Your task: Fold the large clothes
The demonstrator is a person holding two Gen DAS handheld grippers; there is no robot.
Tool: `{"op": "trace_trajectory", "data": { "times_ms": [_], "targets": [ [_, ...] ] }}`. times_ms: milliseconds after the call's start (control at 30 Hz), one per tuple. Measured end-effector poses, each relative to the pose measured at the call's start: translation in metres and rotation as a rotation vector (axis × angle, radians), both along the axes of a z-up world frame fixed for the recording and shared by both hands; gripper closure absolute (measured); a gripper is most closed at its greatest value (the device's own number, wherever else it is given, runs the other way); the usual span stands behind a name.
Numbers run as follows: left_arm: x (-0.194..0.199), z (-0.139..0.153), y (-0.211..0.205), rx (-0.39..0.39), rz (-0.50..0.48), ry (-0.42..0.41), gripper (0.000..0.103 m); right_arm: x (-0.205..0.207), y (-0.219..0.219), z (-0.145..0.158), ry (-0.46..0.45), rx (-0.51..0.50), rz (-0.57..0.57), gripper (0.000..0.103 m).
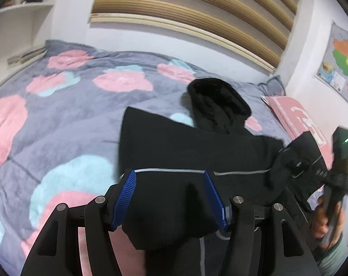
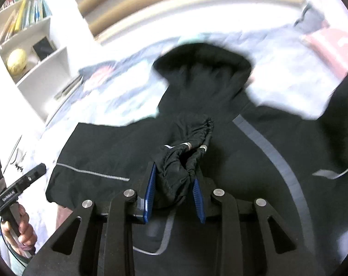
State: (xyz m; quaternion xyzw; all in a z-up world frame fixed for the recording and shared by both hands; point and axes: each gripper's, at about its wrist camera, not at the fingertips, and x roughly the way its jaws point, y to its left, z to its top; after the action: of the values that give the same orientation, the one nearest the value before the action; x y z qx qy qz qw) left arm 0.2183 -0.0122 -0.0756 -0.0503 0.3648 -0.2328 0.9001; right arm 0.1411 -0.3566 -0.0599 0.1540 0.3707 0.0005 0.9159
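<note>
Black hooded jacket of thin fabric with grey reflective stripes point(image 1: 197, 151) is lying spread on a bed covered by a grey fleece blanket with pink and pale blue flower patches point(image 1: 65, 115). The hood point(image 1: 217, 101) is pointing toward the slatted wooden headboard point(image 1: 197, 16). A pink pillow with white print point(image 1: 298, 119) is sitting just beside the jacket's far shoulder, near the wall bearing a coloured map point(image 1: 341, 66).

The left gripper point(image 1: 170, 197) is holding its blue ribbed pads point(image 1: 125, 197) apart around a thick fold of the jacket's body. The fabric is filling the gap and hanging below the pads, and both pads are bearing on it. The jacket's folded left edge is running straight away from this gripper, with wide open blanket beyond it.

The right gripper point(image 2: 175, 195) is clamping a gathered elastic cuff of the sleeve point(image 2: 187, 151) between its blue pads point(image 2: 149, 191). The cuff is bunching upward between the pads, above the jacket's chest. The long grey stripe point(image 2: 272, 158) is curving past on the right.

Each wrist view is showing the opposite tool gripped by a hand point(image 2: 22, 230) at the frame edge. White shelving with books and a yellow ball point(image 2: 17, 61) is standing beyond the bed's far corner, well apart from the jacket.
</note>
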Motion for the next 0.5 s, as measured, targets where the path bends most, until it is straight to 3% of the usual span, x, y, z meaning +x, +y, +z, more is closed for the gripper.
{"op": "trace_trajectory", "data": {
  "times_ms": [133,233,333,500],
  "targets": [
    [0.005,0.001,-0.046,0.026,-0.073,0.007,0.041,-0.020,-0.045,0.022,-0.032,-0.085,-0.077,0.069],
    [0.011,-0.013,-0.084,0.056,-0.134,0.046,0.041,-0.026,-0.075,0.022,-0.014,-0.105,-0.116,0.069],
    [0.017,-0.036,-0.115,0.099,-0.182,0.104,0.041,-0.026,-0.099,-0.004,0.066,-0.103,-0.124,0.069],
    [0.027,-0.098,-0.150,0.207,-0.204,0.237,0.041,-0.022,-0.115,-0.078,0.233,-0.138,-0.140,0.069]
  ]
}}
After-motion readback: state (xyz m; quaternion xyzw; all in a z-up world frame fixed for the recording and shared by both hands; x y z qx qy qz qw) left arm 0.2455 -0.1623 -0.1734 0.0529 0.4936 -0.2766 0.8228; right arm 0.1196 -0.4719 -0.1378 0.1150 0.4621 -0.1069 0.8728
